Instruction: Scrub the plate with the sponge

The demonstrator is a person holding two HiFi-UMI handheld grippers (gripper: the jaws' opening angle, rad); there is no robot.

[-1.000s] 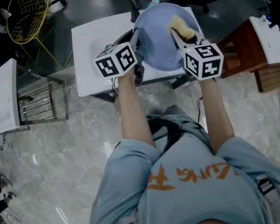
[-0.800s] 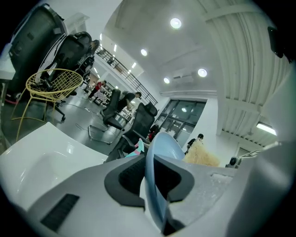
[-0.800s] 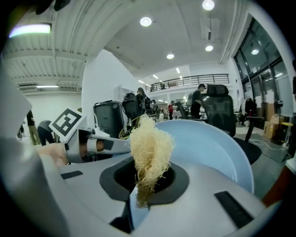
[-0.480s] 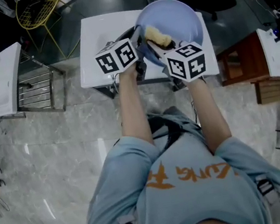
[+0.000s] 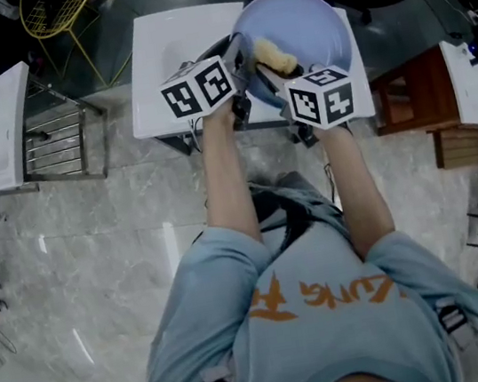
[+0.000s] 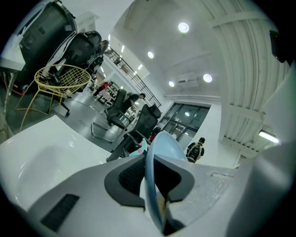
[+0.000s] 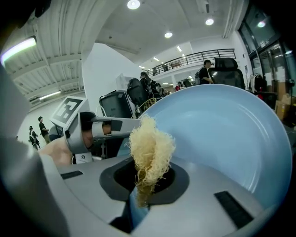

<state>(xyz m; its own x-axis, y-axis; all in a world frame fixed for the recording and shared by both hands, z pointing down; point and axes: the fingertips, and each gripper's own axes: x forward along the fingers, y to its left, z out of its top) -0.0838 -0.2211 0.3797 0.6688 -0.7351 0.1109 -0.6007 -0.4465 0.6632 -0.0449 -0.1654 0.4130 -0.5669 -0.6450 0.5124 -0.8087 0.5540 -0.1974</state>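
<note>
Over the white bench [image 5: 157, 72], the left gripper [image 6: 149, 178] has its fingers clenched on the left rim of the pale blue plate [image 5: 314, 28], which is held tilted up off the bench. Just right of that grip, the yellow fibrous sponge [image 7: 150, 148] sits at the plate's inner face, pinched between the fingers of the right gripper [image 7: 147, 183].

Right gripper [image 5: 272, 70]: position altered; it now stands further left over the plate [image 5: 312, 26] than a second ago, closer to the left gripper [image 5: 236, 67]. Sponge [image 5: 277, 55]: carried with it from the plate's right-hand part to the left-centre of the face (most of this shift falls within the first half second). Gap between the two grippers: narrower than before.
</note>
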